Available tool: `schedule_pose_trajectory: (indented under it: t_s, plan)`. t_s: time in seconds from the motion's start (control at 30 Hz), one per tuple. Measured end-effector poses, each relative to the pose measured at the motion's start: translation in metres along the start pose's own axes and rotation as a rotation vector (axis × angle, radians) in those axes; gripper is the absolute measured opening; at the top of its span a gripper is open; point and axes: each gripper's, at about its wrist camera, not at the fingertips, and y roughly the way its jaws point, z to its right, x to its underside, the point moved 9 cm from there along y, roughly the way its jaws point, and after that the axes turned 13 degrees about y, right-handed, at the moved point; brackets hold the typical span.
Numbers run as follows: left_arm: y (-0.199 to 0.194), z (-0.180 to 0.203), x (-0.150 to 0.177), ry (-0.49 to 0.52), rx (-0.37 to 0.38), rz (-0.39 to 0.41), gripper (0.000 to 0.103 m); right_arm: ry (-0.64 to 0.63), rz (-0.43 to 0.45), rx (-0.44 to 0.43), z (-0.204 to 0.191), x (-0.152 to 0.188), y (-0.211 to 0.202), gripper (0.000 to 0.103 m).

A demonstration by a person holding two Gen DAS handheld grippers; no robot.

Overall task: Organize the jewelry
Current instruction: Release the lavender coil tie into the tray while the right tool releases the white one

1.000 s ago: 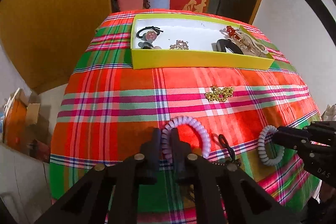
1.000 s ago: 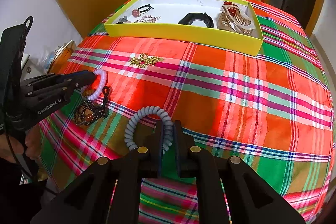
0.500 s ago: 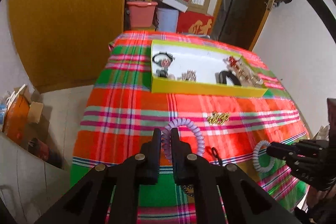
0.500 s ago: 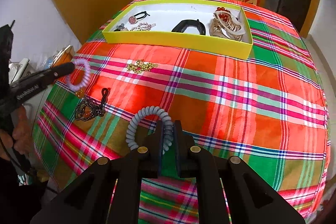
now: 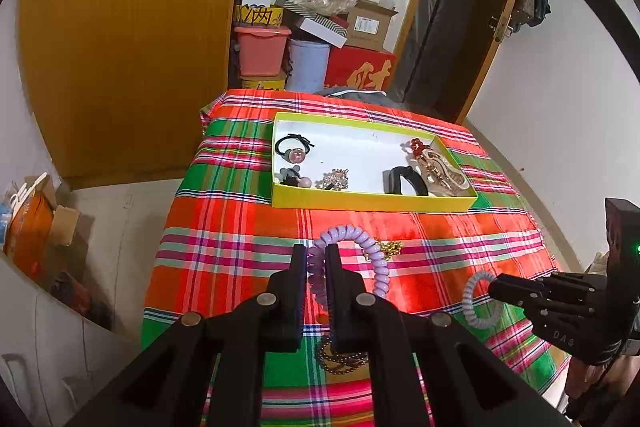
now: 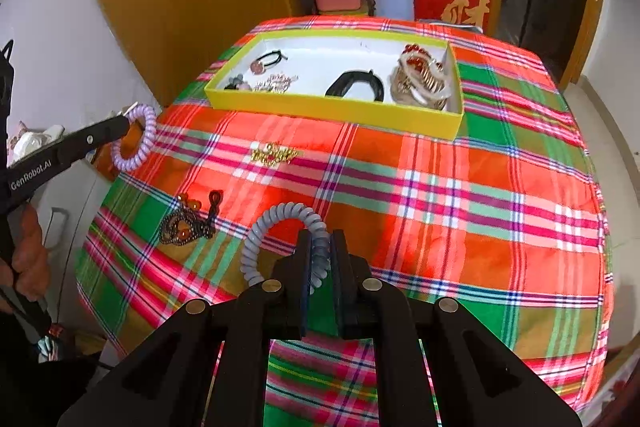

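Note:
My left gripper [image 5: 317, 259] is shut on a lilac spiral hair tie [image 5: 362, 241] and holds it high above the plaid tablecloth; it also shows in the right wrist view [image 6: 138, 139]. My right gripper [image 6: 320, 247] is shut on a pale grey spiral hair tie [image 6: 280, 215], seen in the left wrist view too [image 5: 474, 297]. A yellow tray [image 5: 372, 203] at the table's far side holds black hair ties, a black band, a sparkly piece and beige claw clips [image 6: 420, 79]. A gold brooch [image 6: 274, 153] and a dark beaded necklace [image 6: 184, 225] lie on the cloth.
The table has a red, green and pink plaid cloth [image 6: 440, 187]. Behind it stand stacked boxes, a pink bin [image 5: 262, 49] and a blue bucket [image 5: 308, 65]. A wooden door [image 5: 132, 47] is at the left; clutter lies on the floor at the left.
Both grippers have risen with their hair ties. The left one has lifted well above the table and pulled back, so the tray looks farther away.

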Motion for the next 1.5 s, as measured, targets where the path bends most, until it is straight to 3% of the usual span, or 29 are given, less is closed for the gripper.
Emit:
schedule_pose_trajectory:
  t_s: [0.8,1.5]
  plan:
    - [0.042,-0.006,-0.042,-0.016,0.024,-0.019,0.009,0.002,0.093,-0.004,-0.001,-0.077,0.004,0.009]
    - [0.130,-0.033,-0.084,0.009,0.011,-0.057,0.009,0.003,0.073,0.027,-0.001,-0.150,0.082,0.009]
